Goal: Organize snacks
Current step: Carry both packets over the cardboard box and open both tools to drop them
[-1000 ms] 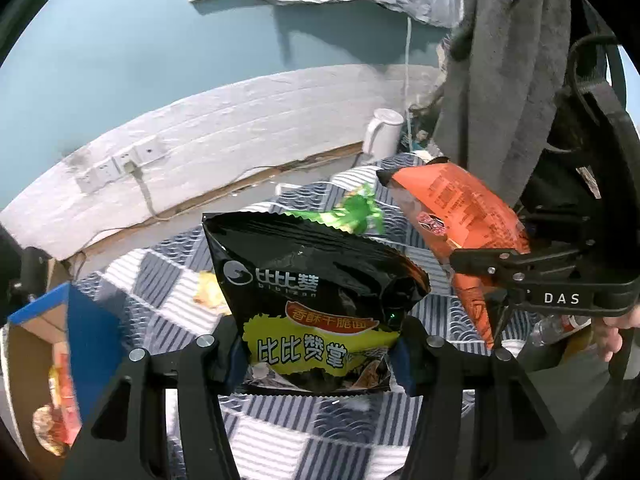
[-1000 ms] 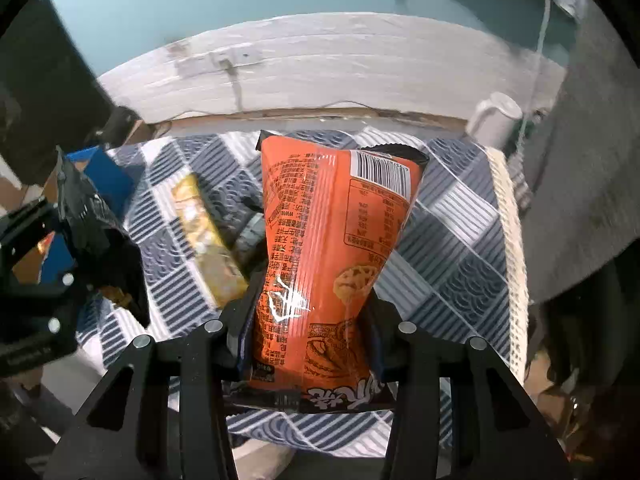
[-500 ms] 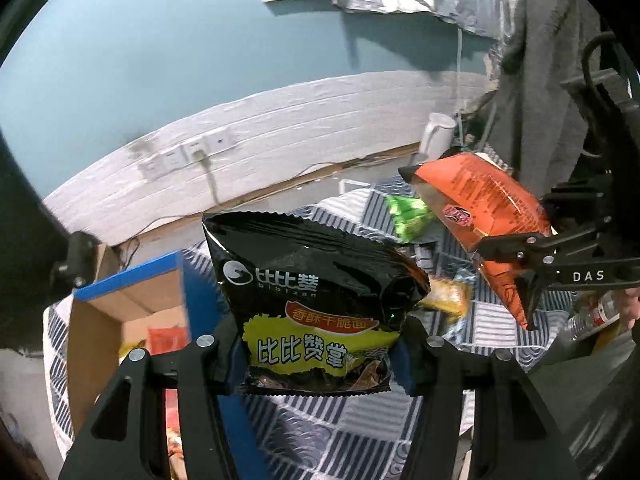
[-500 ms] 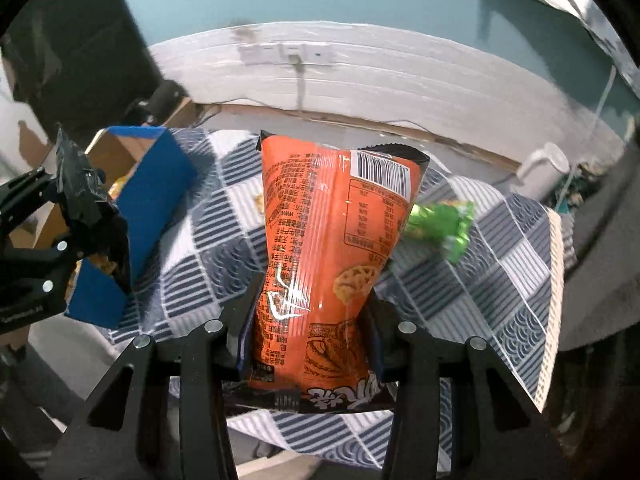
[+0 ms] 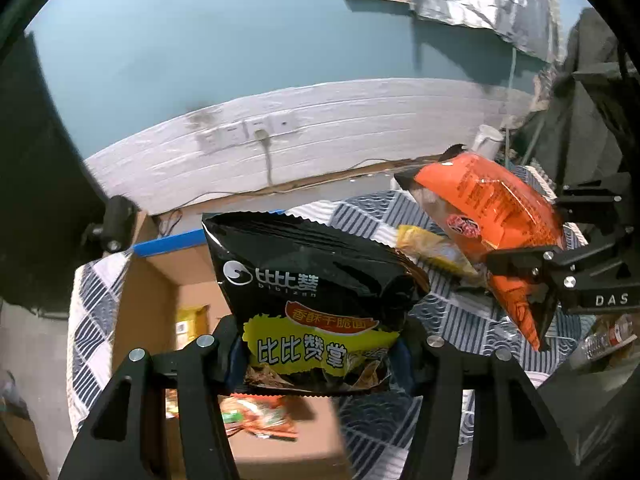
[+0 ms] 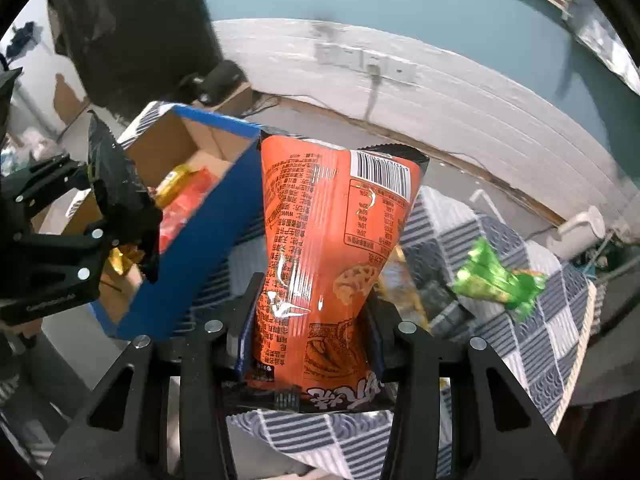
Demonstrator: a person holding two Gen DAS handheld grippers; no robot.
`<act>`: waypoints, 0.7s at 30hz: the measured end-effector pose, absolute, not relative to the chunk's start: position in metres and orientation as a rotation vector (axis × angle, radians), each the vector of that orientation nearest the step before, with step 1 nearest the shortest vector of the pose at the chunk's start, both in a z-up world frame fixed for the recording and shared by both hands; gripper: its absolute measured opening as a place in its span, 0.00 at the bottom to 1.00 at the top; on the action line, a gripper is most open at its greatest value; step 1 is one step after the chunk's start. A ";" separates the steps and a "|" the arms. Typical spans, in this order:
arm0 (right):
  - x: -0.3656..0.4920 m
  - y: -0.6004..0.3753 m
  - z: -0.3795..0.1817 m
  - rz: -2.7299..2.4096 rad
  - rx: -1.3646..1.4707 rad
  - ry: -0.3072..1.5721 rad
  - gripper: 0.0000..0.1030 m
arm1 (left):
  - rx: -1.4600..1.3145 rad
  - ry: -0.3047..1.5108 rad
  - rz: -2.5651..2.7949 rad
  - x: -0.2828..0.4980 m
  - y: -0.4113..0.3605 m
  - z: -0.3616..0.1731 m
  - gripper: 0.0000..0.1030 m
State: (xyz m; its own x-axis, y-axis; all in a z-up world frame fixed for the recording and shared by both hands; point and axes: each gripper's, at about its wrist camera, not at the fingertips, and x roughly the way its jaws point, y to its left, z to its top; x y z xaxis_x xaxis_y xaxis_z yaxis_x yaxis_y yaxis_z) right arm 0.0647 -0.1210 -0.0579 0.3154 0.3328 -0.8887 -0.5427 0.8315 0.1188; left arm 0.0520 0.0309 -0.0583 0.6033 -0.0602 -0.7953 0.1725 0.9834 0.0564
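Your left gripper (image 5: 320,356) clamps the glossy black snack bag (image 5: 316,300) | right gripper (image 6: 310,344) clamps the orange foil bag (image 6: 332,240) | only the right view shows a crinkly green packet (image 6: 496,276) — right of its fingers.

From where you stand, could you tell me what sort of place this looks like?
Probably a lived-in room in a home, not a shop: a table under a blue-and-white checked cloth, a teal wall with a white socket strip, and a white electric kettle on the floor.
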 end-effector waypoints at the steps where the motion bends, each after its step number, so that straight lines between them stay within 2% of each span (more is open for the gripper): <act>1: 0.065 -0.115 -0.058 0.591 -0.219 1.112 0.42 | 0.129 0.913 -0.124 0.051 0.037 -0.058 0.57; 21: 0.086 0.014 -0.069 0.735 -0.263 1.162 0.42 | -0.022 1.004 0.089 0.054 0.164 -0.085 0.57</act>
State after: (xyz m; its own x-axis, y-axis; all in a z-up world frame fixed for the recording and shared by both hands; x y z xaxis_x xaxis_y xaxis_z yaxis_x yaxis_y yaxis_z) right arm 0.0862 0.0142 -0.0687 0.1989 0.3882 -0.8999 -0.6470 0.7417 0.1770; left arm 0.0539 0.1638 -0.0854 0.5336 0.0648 -0.8433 -0.0846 0.9962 0.0230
